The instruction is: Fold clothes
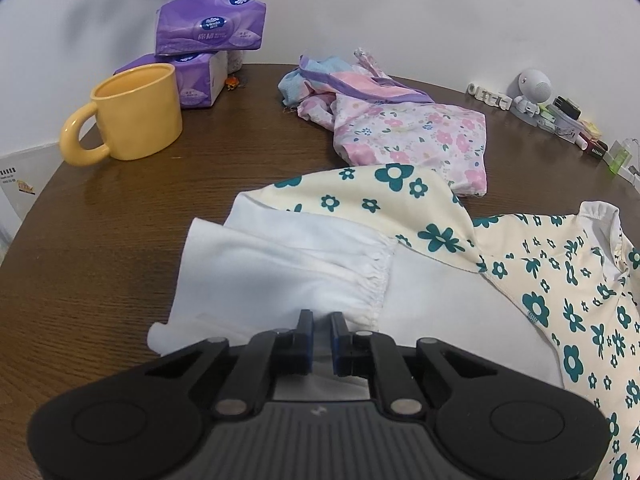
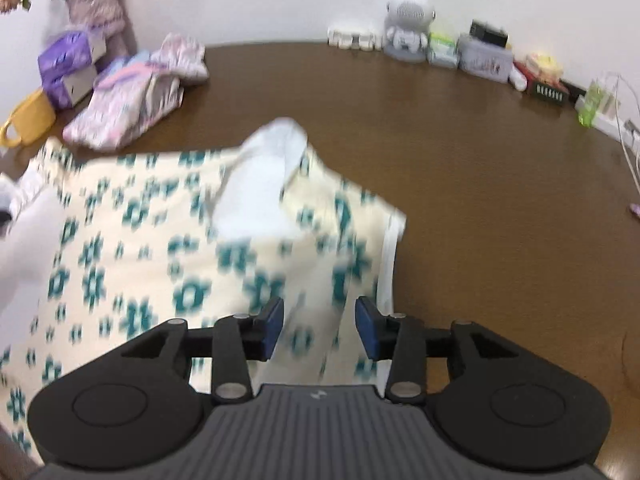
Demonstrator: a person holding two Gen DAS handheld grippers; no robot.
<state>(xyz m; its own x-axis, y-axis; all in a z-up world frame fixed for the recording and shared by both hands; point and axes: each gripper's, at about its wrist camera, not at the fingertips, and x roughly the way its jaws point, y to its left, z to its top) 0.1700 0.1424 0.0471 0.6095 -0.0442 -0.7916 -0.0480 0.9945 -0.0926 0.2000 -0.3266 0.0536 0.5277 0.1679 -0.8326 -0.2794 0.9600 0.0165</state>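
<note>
Your left gripper (image 1: 321, 326) pinches only the white sleeve cuff (image 1: 280, 264) of the floral top (image 2: 160, 240) on the bench (image 2: 480, 200); a thin bite could slip. Right gripper (image 2: 320, 322) fingers are spread, holding nothing, so one-sided pulling may skew the fold.

Cream top w/ teal flowers (image 2: 132, 240), white sleeves, spread flat on brown table; pink floral clothes (image 1: 416, 136) folded behind.

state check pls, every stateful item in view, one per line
left gripper: shut on white sleeve
right gripper: open, over the floral garment, not gripping
floral garment: spread on the table, unfolded, right sleeve laid across its body
pink floral clothes: folded, lying apart at the back
yellow mug: upright, looks empty
tissue packs: stacked, top one open
</note>
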